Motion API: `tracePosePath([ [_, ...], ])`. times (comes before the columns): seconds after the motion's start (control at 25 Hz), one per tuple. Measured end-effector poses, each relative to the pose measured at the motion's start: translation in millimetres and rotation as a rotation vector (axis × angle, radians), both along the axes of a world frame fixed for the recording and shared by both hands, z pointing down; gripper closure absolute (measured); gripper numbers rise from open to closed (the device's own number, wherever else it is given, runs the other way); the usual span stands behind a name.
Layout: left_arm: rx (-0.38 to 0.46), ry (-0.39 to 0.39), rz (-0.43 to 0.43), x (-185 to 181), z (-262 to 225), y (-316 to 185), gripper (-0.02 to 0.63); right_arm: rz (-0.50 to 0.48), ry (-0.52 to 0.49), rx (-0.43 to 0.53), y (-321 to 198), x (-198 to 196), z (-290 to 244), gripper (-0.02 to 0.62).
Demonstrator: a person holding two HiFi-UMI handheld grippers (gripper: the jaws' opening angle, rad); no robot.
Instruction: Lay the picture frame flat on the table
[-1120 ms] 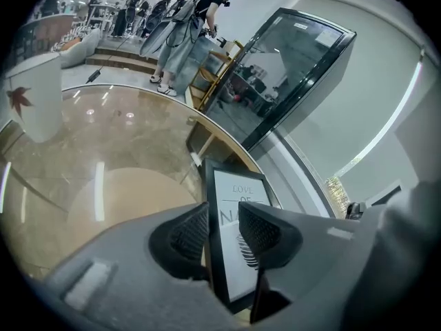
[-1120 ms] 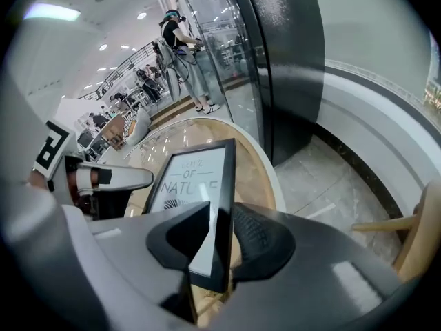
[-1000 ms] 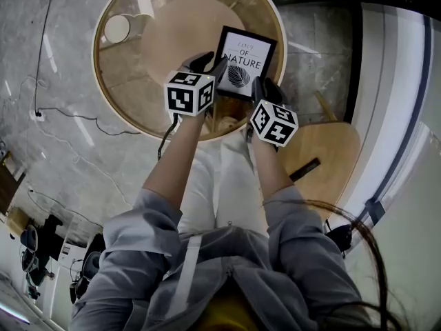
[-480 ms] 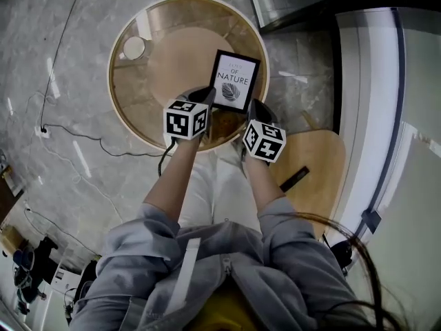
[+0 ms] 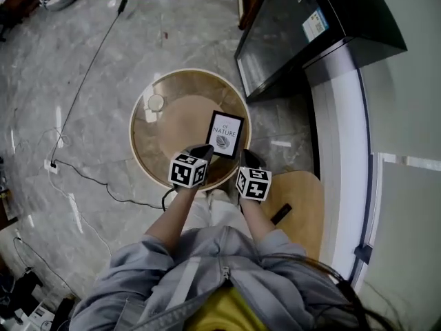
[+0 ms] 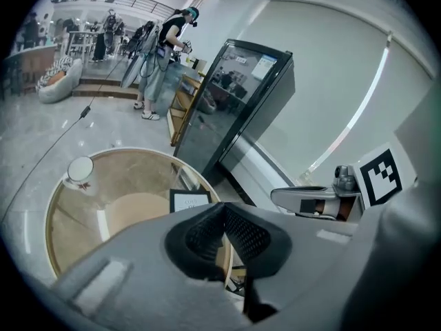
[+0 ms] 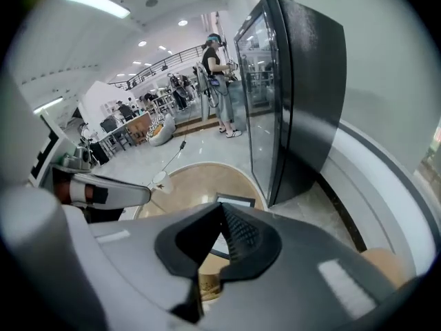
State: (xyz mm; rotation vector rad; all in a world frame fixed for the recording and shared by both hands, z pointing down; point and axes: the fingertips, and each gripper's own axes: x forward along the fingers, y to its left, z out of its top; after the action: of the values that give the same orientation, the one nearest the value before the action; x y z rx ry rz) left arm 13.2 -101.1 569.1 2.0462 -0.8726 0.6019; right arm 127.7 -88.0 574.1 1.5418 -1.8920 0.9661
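Just one picture frame (image 5: 225,134), one cup (image 5: 156,103)

Picture frame (image 5: 225,134): black border, white print with leaf, lying flat, face up, on round table (image 5: 155,164).

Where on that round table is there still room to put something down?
The widest bare patch lies across the table's middle, between the white cup and the picture frame. The left rim nearer than the cup is free too. The near edge is crowded: the left gripper and right gripper sit beside the frame.
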Motion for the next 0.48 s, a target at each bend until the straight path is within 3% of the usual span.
tracePosePath([
  [0.2,0.185,-0.019,-0.043,-16,-84,-14,0.603,-0.013,0.013,0.163,-16,6,-86,0.595],
  [0.48,0.482,-0.014,-0.139,-43,-214,-29,0.603,-0.065,0.080,0.476,-33,5,-226,0.595],
])
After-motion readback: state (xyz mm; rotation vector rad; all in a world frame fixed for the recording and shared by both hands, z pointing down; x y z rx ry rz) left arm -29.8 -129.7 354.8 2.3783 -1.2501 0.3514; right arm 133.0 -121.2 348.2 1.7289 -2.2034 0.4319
